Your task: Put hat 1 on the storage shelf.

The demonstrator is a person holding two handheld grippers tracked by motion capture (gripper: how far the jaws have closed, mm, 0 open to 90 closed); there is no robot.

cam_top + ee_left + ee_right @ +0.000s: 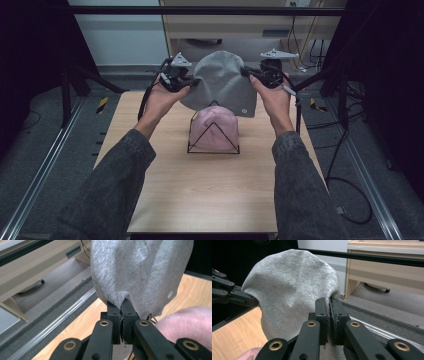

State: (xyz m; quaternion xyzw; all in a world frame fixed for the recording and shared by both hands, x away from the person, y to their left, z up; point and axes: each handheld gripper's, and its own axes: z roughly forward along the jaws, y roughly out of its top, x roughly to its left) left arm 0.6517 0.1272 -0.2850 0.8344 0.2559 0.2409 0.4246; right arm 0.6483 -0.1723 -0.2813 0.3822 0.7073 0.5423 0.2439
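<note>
A soft grey knitted beanie (221, 82) is being held in the air, pinched at its 9 o'clock edge by the left tool (192, 81) and at its 3 o'clock edge by the right tool (247, 73). It is being kept just above a pink beanie (216, 129), which is draped on a black wire pyramid stand (214, 149) on the light wooden tabletop (210, 195).

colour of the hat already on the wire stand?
Pale pink hat; clearest in the high view.

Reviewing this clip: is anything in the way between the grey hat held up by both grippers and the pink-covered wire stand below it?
Nothing visible. The grey hat hangs from the left gripper and right gripper just behind and above the wire stand, already covered by a pink hat.
</note>
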